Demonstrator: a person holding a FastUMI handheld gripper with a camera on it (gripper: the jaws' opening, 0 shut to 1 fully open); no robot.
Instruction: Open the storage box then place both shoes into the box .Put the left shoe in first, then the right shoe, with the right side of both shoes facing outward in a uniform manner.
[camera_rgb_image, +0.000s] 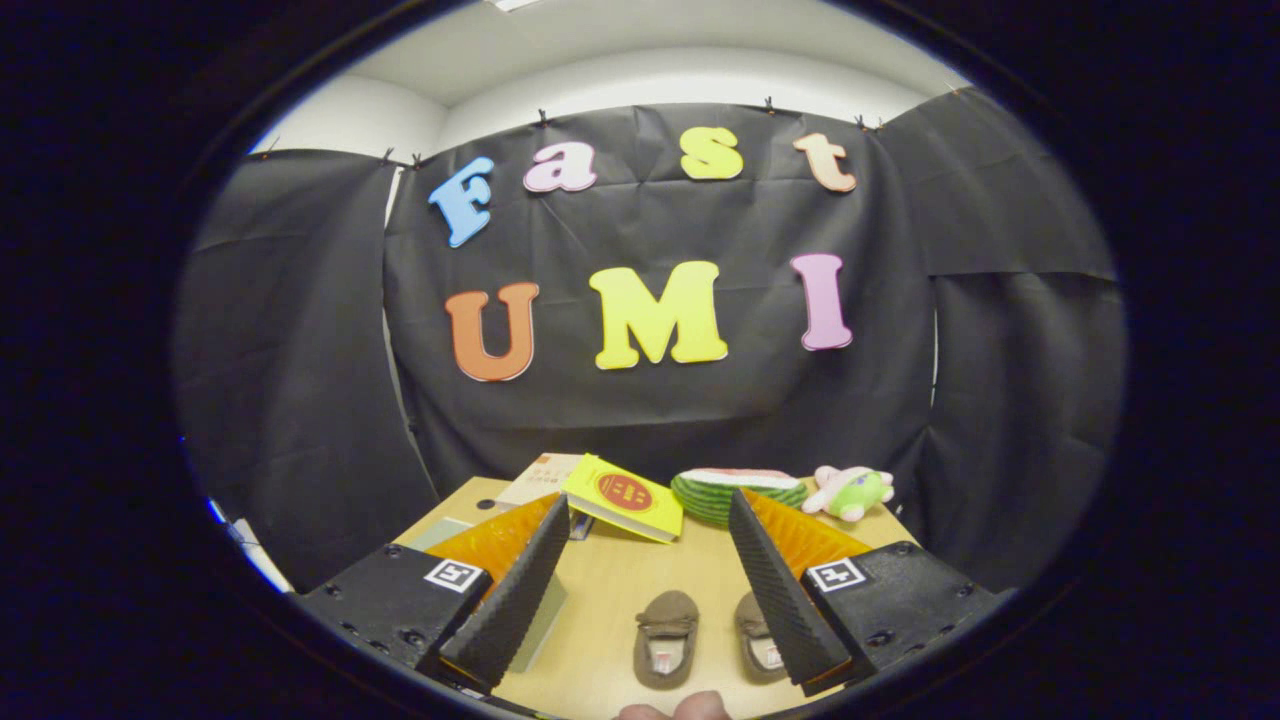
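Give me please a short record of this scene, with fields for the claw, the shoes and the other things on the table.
claw: claw open, holding nothing
shoes: two brown shoes side by side on the table, between the fingers, one partly behind a finger
beyond fingers: yellow book, watermelon toy, green plush toy
storage box: cannot tell

Two small brown slipper-like shoes lie side by side on the tan table, low in the frame, openings up. The left shoe (666, 637) shows whole. The right shoe (757, 640) is partly hidden; the pale-green panel (545, 620) at lower left may be the storage box.
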